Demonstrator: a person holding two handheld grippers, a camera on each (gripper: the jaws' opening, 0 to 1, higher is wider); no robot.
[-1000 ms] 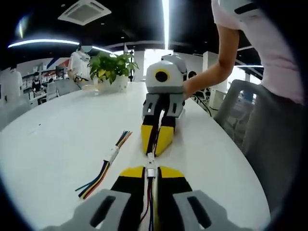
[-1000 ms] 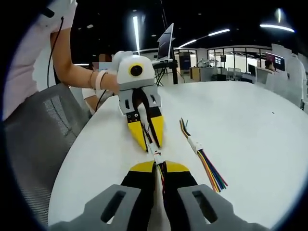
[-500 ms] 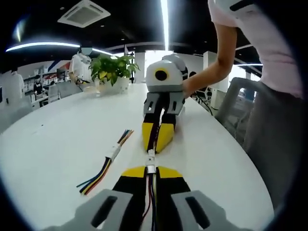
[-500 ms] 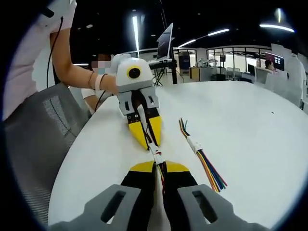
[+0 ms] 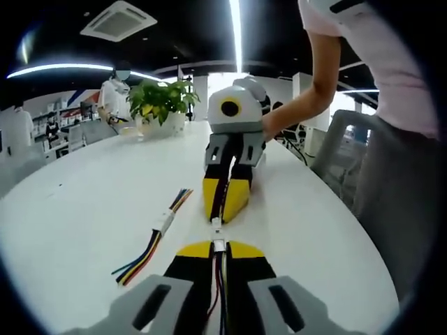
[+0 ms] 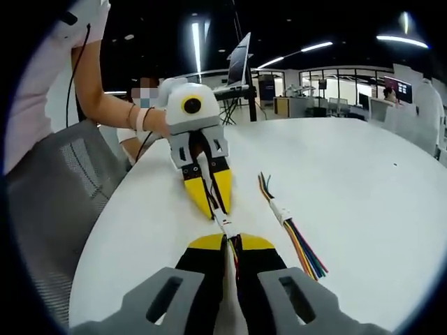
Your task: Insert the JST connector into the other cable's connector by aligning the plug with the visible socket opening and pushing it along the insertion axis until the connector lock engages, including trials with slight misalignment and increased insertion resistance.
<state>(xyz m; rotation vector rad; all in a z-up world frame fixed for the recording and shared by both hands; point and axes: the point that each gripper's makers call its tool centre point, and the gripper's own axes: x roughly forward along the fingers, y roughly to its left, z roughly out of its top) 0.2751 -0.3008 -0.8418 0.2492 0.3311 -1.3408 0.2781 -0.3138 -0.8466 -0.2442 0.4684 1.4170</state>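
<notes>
Two grippers nose to nose, connectors meeting on one line

Both tools are low over the white table [image 5: 84, 188], tips aimed straight at each other. In the left gripper view, the left gripper [image 5: 218, 249] is clamped tight on its cable, the white JST connector [image 5: 218, 244] poking out from the tips. Dead ahead, the right gripper [image 5: 224, 209] is pinched on the other cable, its connector [image 5: 216, 225] touching or just short of the first; whether the lock has caught, I cannot tell.

From the right gripper view it's the same story mirrored: right gripper [image 6: 232, 243] closed, left gripper [image 6: 210, 202] opposite, white housings [image 6: 225, 225] bridging the gap. Everything turns on that shared axis, both connectors lying lengthwise between the tips, so the push should run straight along it.

A spare mated cable pair [image 5: 159, 228] lies off to the side.
</notes>
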